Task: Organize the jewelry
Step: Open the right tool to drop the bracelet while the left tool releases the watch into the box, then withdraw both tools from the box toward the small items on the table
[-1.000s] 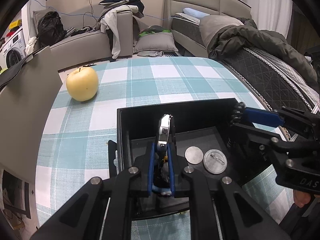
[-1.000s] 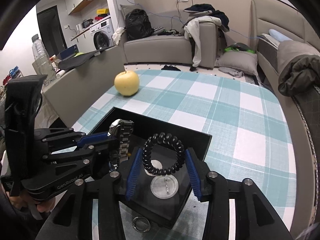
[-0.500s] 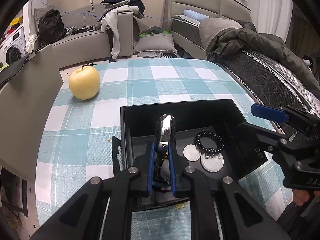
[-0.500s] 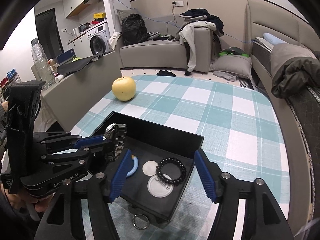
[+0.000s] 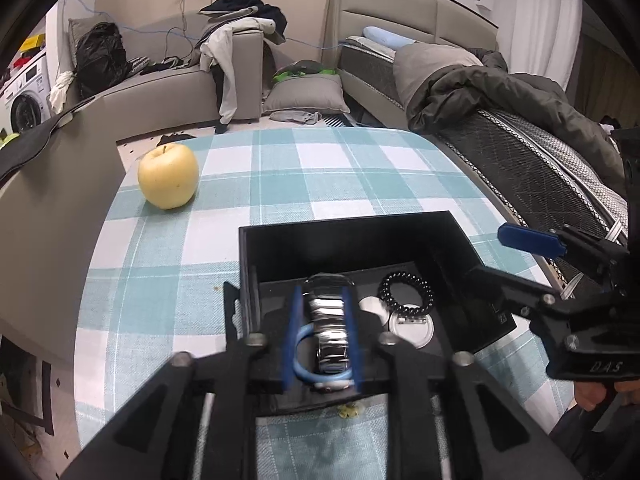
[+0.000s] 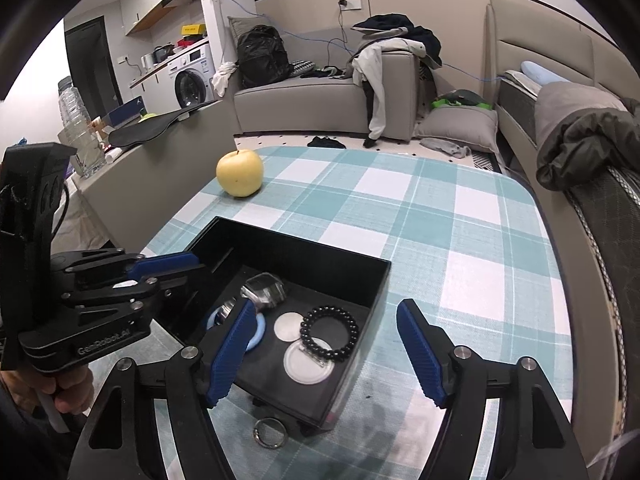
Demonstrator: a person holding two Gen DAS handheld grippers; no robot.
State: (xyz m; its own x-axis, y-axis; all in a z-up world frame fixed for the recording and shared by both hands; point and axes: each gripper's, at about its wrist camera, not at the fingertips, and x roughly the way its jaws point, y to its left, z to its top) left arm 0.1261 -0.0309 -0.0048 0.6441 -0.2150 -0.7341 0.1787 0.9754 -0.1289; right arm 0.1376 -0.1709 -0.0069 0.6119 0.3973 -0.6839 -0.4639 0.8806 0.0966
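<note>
Yellow apple (image 6: 239,173) upper left on checked worktop (image 6: 420,216); loose ring (image 6: 270,433) below black box (image 6: 376,280). Left gripper (image 5: 322,340) fingers just parted around watch (image 5: 326,320), unpinched. Right gripper (image 6: 326,354) fingers just spread wide, empty, over beaded bracelet (image 6: 330,333).

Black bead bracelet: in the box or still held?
In the box. The black bead bracelet lies flat on the black box floor; right gripper jaws wide apart, just opened.

glossy metal watch (image 5: 326,312), matt black box (image 5: 352,236)
</note>
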